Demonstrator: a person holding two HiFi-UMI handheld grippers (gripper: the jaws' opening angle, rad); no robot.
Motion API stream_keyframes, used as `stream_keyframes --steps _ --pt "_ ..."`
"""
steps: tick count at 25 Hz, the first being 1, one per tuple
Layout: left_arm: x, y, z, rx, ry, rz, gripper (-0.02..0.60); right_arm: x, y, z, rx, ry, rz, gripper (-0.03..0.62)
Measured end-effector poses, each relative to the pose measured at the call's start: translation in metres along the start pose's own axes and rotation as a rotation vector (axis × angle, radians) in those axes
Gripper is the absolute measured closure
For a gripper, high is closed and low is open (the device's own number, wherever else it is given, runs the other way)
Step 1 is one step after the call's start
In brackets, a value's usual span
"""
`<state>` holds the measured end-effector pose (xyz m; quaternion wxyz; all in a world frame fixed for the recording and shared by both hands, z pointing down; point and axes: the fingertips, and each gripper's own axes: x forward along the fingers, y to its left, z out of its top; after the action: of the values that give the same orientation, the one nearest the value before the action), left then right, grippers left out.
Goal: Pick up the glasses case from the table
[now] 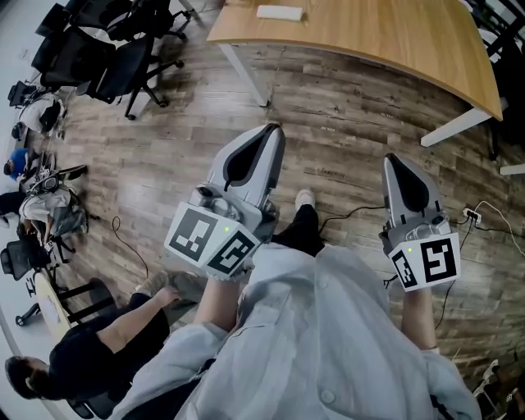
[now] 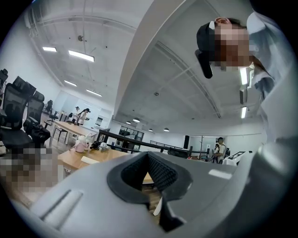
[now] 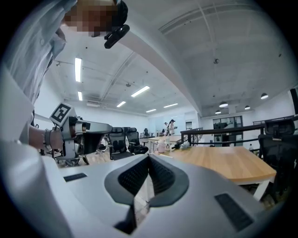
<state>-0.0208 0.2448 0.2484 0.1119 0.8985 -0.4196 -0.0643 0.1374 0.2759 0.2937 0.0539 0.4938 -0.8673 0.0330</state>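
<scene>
The pick-up has not begun; judging by how things lie, this is the approach step. In the head view the person stands on the wooden floor with the left gripper and the right gripper held out side by side, both pointing roughly level toward the far table. The pale, flat oblong on that table's far part is most likely the glasses case, well apart from both grippers and touched by neither. Each gripper's own view shows its ribbed pads pressed together at the tip with nothing between them, so both are closed and empty. The left gripper view also shows a pale flat thing near the table's near-left corner, probably the same case, though it is too small to be sure. The next move calls for coming right up to the table's near edge and choosing one gripper. The left one lines up more closely with the case, and its jaws would have to spread before it comes down over the case's narrow sides.
</scene>
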Motion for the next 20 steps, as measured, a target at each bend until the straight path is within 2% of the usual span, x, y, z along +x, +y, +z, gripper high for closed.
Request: stream_keyframes --steps 8,20 --pt "0.045 0.059 0.021 -0.008 -0.01 0.0 0.578 0.069 -0.024 0.019 -0.013 -0.002 -0.009 0.594" --pt "0.084 0.134 0.037 -0.016 -0.037 0.0 0.577 0.147 -0.036 0.032 -0.035 0.005 -0.014 0.594"
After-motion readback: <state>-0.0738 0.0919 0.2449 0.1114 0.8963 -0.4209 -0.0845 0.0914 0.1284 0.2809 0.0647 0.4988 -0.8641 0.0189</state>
